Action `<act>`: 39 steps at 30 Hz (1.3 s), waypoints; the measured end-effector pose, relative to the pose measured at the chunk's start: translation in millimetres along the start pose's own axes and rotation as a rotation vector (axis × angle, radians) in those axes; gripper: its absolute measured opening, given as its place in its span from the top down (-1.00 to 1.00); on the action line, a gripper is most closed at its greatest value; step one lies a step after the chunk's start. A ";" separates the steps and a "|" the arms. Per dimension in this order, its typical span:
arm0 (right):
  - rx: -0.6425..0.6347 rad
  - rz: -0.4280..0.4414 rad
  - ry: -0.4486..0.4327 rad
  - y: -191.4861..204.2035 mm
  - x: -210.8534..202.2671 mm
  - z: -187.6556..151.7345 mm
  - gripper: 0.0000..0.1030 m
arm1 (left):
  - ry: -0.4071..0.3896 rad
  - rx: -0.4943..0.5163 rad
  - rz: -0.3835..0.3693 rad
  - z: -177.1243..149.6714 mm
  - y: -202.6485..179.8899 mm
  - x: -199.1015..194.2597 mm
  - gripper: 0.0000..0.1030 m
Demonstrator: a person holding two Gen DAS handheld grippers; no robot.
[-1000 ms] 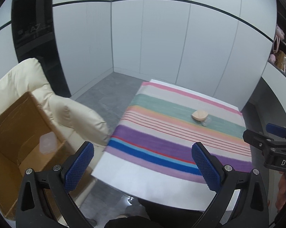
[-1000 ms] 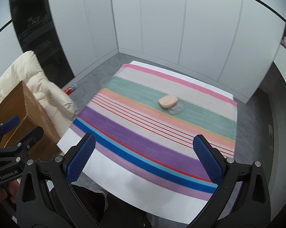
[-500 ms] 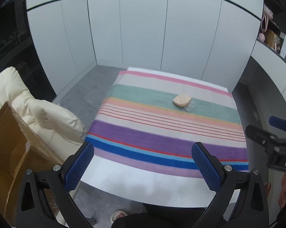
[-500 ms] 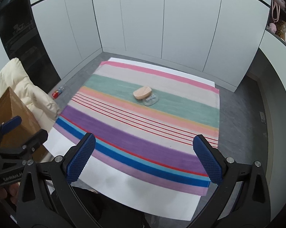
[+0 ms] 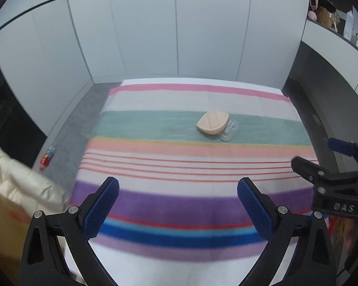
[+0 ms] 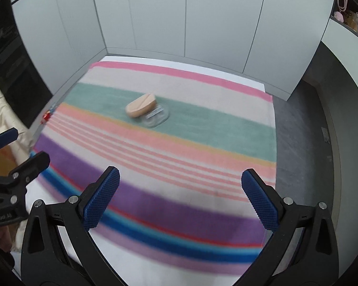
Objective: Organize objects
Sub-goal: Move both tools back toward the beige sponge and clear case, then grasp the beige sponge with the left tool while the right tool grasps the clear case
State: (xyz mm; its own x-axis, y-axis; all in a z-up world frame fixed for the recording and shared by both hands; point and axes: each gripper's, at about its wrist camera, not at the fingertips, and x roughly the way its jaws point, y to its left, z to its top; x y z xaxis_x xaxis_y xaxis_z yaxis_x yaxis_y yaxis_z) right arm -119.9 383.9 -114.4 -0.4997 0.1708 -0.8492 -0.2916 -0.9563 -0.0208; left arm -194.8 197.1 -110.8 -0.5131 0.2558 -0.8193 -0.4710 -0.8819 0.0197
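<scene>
Now, at your far left a cream cushion (image 5: 19, 186) borders the worktop (image 5: 193, 269) with its striped cloth (image 5: 179, 166). Your left tongs (image 5: 178, 207) gape wide and hold nothing above the purple band. Farther off, on the green stripe, the peach sponge (image 5: 212, 125) touches a clear case (image 5: 230, 132). Your right tongs (image 6: 180, 199) also stand wide apart, empty.

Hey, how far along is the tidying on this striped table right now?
Mostly done, it seems: only a peach sponge and a clear plastic case touching it remain on the striped cloth. Nothing is in hand; the left tongs and right tongs are open and short of them.
</scene>
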 end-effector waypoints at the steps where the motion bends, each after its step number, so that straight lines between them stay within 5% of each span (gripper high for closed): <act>1: 0.003 -0.009 0.001 -1.3 8.7 3.7 -1.00 | 0.005 0.003 -0.007 2.3 -1.6 9.4 -0.89; 15: -0.007 -0.081 -0.026 -24.9 113.7 28.9 -1.00 | 0.029 -0.013 -0.096 35.4 -14.2 126.5 -0.80; 24: -0.020 -0.137 0.003 -34.3 141.3 31.3 -1.00 | 0.034 -0.046 -0.179 62.3 -29.9 168.4 -0.67; 29: -0.007 -0.126 0.000 -31.1 146.5 33.1 -1.00 | 0.047 -0.075 -0.259 65.8 -32.6 179.8 -0.14; 35: -0.007 -0.065 -0.018 -16.7 145.6 36.6 -1.00 | -0.043 -0.071 -0.168 63.2 -9.1 151.1 -0.04; 39: -0.024 -0.017 -0.031 3.8 148.9 43.4 -1.00 | -0.007 -0.059 -0.031 54.9 21.0 143.6 -0.04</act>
State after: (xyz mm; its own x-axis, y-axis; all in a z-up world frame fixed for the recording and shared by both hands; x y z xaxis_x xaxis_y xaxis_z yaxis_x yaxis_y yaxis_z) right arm -230.8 415.9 -218.0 -0.5200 0.1944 -0.8317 -0.2808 -0.9585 -0.0485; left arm -317.8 237.0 -196.6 -0.5035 0.2861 -0.8153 -0.4440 -0.8951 -0.0400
